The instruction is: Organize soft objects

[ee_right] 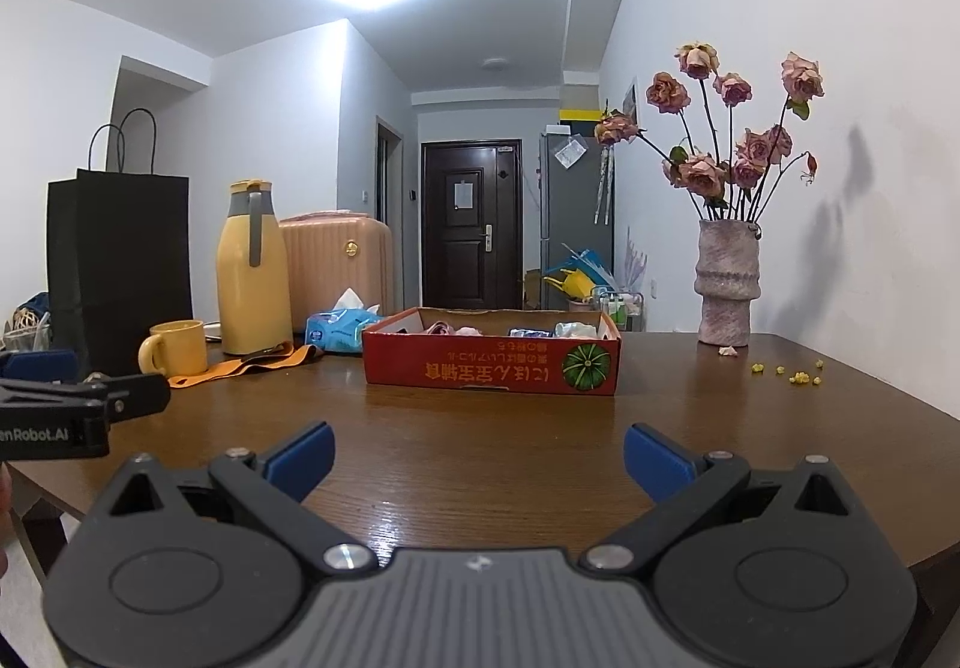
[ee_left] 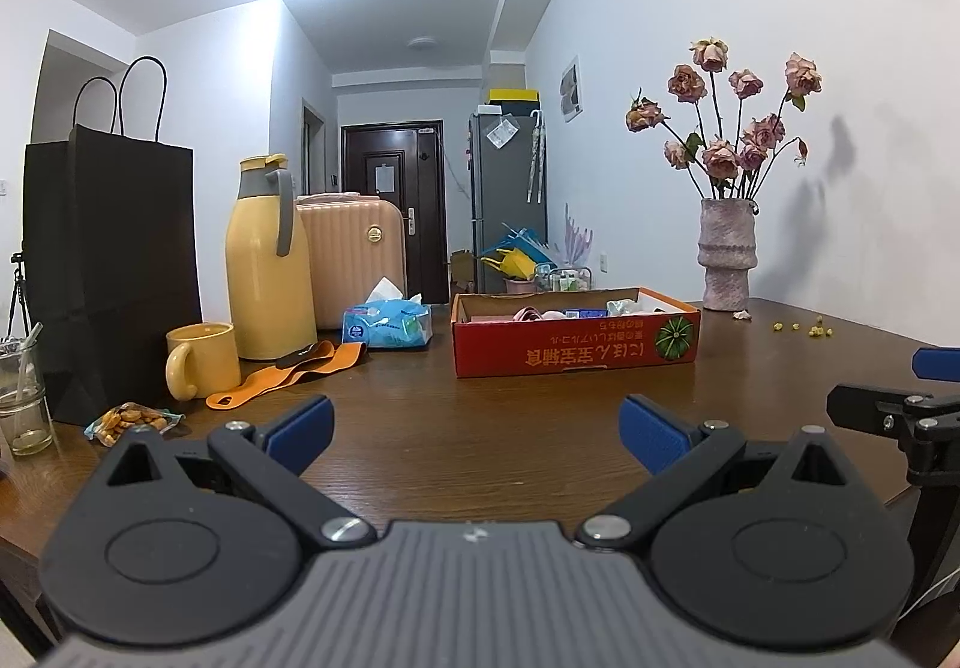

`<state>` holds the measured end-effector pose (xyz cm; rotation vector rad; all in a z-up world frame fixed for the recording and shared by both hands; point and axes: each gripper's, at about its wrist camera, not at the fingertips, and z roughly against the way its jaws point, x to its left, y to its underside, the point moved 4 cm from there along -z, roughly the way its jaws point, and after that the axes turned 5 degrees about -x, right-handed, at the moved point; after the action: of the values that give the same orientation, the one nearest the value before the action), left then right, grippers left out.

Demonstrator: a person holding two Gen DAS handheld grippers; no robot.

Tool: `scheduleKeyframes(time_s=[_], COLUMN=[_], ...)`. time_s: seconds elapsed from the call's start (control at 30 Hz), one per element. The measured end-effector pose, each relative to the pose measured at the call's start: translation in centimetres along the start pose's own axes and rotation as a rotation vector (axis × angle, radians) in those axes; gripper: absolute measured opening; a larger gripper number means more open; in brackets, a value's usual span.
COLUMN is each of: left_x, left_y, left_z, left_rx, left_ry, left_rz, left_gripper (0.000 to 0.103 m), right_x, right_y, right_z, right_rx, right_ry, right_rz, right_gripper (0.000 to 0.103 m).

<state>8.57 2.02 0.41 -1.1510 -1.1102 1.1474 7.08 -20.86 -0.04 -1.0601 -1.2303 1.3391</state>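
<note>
Soft objects [ee_right: 465, 330] are lying inside the red cardboard box [ee_right: 492, 365], which is sitting toward the far middle of the brown wooden table [ee_right: 480, 428]; only pink and pale tops are peeking over its rim, so their exact kinds cannot be told. They are looking light and limp, likely to sag and bunch when lifted, so a pinch on a raised fold near the middle is probably suiting them better than a grab at an edge. A blue tissue pack [ee_left: 387, 324] is resting just left of the box, crinkly and slippery by its look, and an orange strap [ee_left: 288, 377] is lying flat nearer the yellow mug [ee_left: 201, 359], calling for a low scoop at 1 end.

The left gripper [ee_left: 477, 431] is hovering over the near table edge with its 2 blue pads spread wide and nothing between them. The right gripper [ee_right: 479, 458] is doing the same, jaws apart and empty, beside it.

The tabletop is looking smooth and glossy, so light things may slide. At the far right a vase of dried roses [ee_right: 727, 287] is standing by the white wall, fragile and tippable; a yellow thermos [ee_left: 270, 266] and black paper bag [ee_left: 111, 272] are crowding the left. A hallway with a dark door is opening beyond.
</note>
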Motion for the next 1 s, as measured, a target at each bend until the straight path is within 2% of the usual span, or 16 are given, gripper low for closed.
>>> scheduleKeyframes(time_s=[0.5,1.0], left_x=[0.01,0.01], left_y=[0.1,-0.05], left_z=[-0.02,0.2], left_rx=[0.006,0.003], left_ry=[0.012,-0.011], left_rz=[0.008,0.02], left_gripper=[0.103,0.103], right_x=[-0.12,-0.09], right_y=[0.0,-0.03], right_z=[0.16,0.14], right_rx=[-0.006,-0.008], right_ry=[0.0,0.003], right_rz=[-0.004,-0.002], right_gripper=[0.103,0.103])
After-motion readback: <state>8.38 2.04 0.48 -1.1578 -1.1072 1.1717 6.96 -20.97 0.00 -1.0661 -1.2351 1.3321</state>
